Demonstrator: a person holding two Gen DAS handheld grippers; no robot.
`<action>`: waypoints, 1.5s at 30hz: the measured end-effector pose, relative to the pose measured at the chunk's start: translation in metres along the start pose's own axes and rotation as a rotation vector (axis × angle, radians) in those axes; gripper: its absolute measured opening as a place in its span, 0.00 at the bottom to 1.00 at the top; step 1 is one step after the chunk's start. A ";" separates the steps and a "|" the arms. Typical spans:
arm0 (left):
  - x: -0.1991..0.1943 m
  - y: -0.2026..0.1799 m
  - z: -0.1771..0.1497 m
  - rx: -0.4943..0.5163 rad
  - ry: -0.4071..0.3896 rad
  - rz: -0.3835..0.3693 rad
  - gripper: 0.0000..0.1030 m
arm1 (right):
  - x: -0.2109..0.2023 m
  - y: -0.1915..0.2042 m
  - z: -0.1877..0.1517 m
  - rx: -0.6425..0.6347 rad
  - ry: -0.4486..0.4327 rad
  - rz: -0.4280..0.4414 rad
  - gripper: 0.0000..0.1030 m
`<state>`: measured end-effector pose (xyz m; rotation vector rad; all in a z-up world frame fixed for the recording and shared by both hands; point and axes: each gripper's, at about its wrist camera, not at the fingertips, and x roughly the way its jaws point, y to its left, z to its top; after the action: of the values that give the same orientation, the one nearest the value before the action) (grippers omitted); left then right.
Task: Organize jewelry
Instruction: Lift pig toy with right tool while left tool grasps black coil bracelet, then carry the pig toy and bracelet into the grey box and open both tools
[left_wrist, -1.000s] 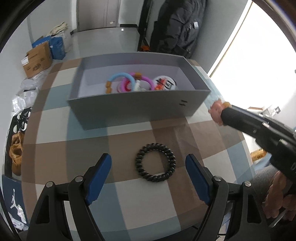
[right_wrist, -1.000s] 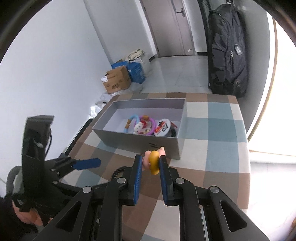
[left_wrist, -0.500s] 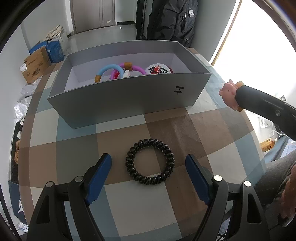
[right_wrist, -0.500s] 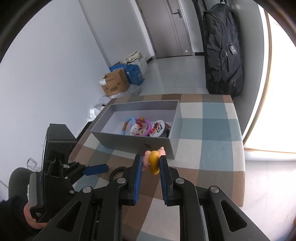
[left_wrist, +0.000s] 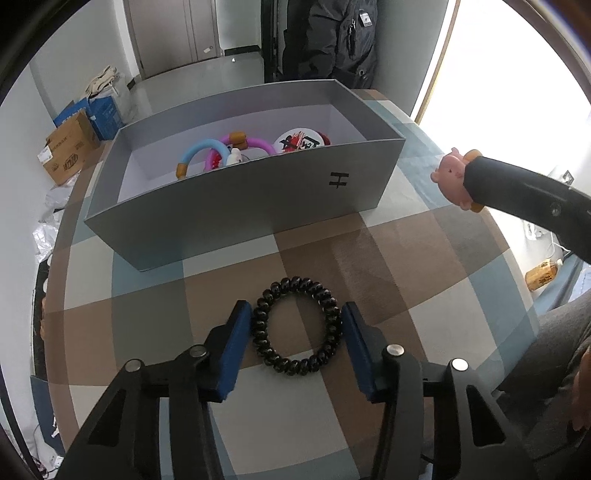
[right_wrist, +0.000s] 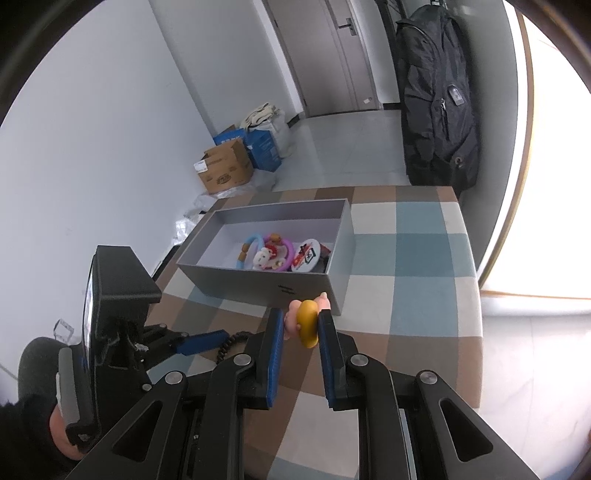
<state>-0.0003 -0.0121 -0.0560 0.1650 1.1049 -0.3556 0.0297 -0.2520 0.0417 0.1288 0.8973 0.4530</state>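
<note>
Nearest, in the left wrist view: left gripper (left_wrist: 296, 325) angled down at the checked tablecloth (left_wrist: 424, 258), jaws closing, blue pads (left_wrist: 236, 343) either side of the black spiral hair tie (left_wrist: 296, 329), which lies flat on a brown square between them. Left pad apparently just meeting the coils, right pad a sliver off; not yet a firm grip, as far as can be told.

Further out, to the right and above the cloth: right gripper (right_wrist: 300, 325) clamped on a small pink-and-yellow charm (right_wrist: 304, 323), held in the air short of the box's near wall.

Beyond both: open grey box (left_wrist: 258, 206) with a blue ring, a purple ring (left_wrist: 255, 142), a small white figure and a round printed badge (left_wrist: 301, 140) already inside. Behind the table, cardboard cartons (right_wrist: 225, 170) on the floor and a dark backpack (right_wrist: 436, 103) by the door.

Likely trouble from here, judged only by how things lie:
- springy coils buckling or squirting out as the pads squeeze across the ring's width
- pads scraping the cloth and dragging it, given the steep downward angle
- hair tie folding and slipping free on the lift
- charm, pinched only at its edge, twisting loose on the way over the wall
</note>
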 end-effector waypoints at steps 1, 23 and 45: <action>0.000 0.000 0.000 0.000 0.000 -0.002 0.39 | 0.000 0.000 0.000 0.002 0.001 0.000 0.17; -0.014 0.020 0.018 -0.090 -0.057 -0.057 0.38 | 0.010 0.004 0.007 0.005 0.001 0.010 0.17; -0.039 0.060 0.042 -0.269 -0.153 -0.173 0.37 | 0.070 -0.017 -0.004 0.021 0.208 -0.086 0.41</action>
<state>0.0407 0.0388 -0.0052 -0.1946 1.0072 -0.3636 0.0704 -0.2372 -0.0166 0.0628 1.1078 0.3817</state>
